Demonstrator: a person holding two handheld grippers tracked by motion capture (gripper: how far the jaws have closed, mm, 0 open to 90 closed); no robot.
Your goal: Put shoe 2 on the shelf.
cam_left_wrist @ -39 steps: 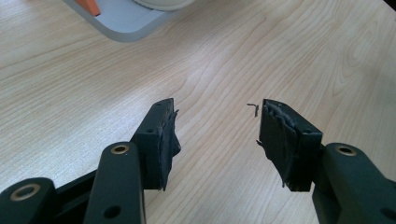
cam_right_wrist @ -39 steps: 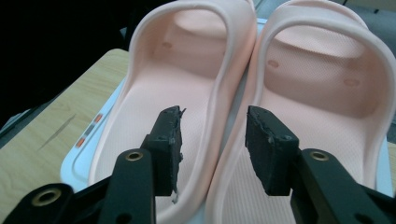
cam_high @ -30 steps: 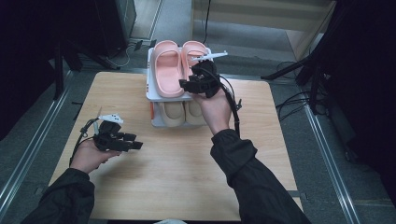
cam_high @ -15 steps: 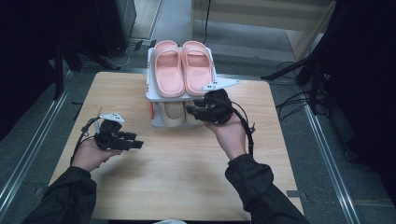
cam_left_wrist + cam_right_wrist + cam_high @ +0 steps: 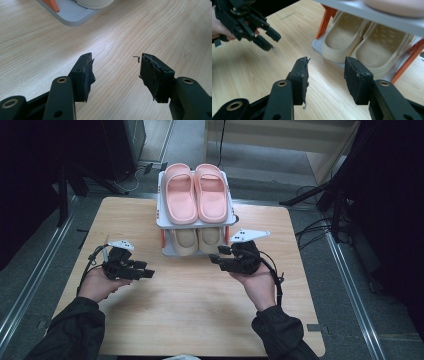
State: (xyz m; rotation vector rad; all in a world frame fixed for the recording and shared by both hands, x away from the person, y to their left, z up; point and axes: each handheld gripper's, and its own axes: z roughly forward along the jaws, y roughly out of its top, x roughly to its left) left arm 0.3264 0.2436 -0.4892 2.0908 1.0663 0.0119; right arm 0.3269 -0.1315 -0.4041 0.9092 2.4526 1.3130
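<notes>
A small two-tier shoe rack (image 5: 162, 217) with orange legs stands at the far middle of the wooden desk (image 5: 190, 310). A pair of pink slippers (image 5: 196, 192) lies side by side on its top shelf, and a pair of beige slippers (image 5: 197, 241) sits on the lower shelf, toes toward the near side. Nothing lies between the rack and either hand; bare desk runs across the near half.

A second ago the right claw (image 5: 216, 256) was up at the right pink slipper on the top shelf. It has since come down and toward the near side, and now hovers just right of the rack's lower shelf, level with the beige slippers and pointing left. Both pink slippers lie square on the shelf, untouched. The left claw (image 5: 148, 271) has stayed at the near left of the desk.

The right claw's jaws have just been opening; they stand spread with nothing between them. The left claw is spread too, empty, over bare wood.
</notes>
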